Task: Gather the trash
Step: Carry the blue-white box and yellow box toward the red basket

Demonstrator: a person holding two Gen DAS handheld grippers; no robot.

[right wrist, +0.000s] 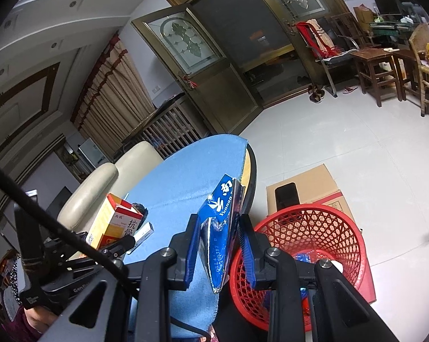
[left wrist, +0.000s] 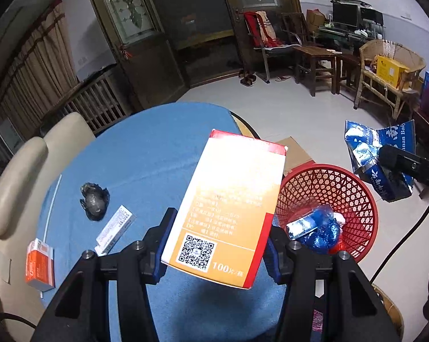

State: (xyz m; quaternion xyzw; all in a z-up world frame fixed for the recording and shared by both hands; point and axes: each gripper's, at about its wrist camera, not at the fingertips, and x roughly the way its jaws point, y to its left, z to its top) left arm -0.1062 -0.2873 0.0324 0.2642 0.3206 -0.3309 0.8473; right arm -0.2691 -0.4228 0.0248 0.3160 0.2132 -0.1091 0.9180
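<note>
The left gripper [left wrist: 217,245] clamps the lower end of an orange-and-white medicine box [left wrist: 228,208], its blue pads [left wrist: 164,239] pressed against both side faces. The box is carried tilted above the right edge of the blue-covered round table [left wrist: 146,154], short of the red mesh basket [left wrist: 357,199] that stands on the floor just beside that edge.

The right gripper [right wrist: 218,252] is closed on a flattened blue foil carton [right wrist: 221,228], held edge-on between narrow-set jaws, at the rim of the same basket [right wrist: 345,228]. Crumpled blue foil trash [left wrist: 317,228] already lies in the basket.

Remaining on the table: a black crumpled wad [left wrist: 94,201], a slim white box [left wrist: 116,229] and a small orange box [left wrist: 40,265] near the left edge.

Risks from this position:
- The left grip is low on a tall box. A quick swing toward the basket could pivot the box between the pads and drop it on the table or floor.
- Both grippers converge on one opening. Releasing together could make the tools collide at the rim.
- The foil carton looks thin and slick; it may slide out early and fall outside the basket.
- The basket appears light; a knock from either tool could tip it against the cardboard box [right wrist: 308,185] behind it.
</note>
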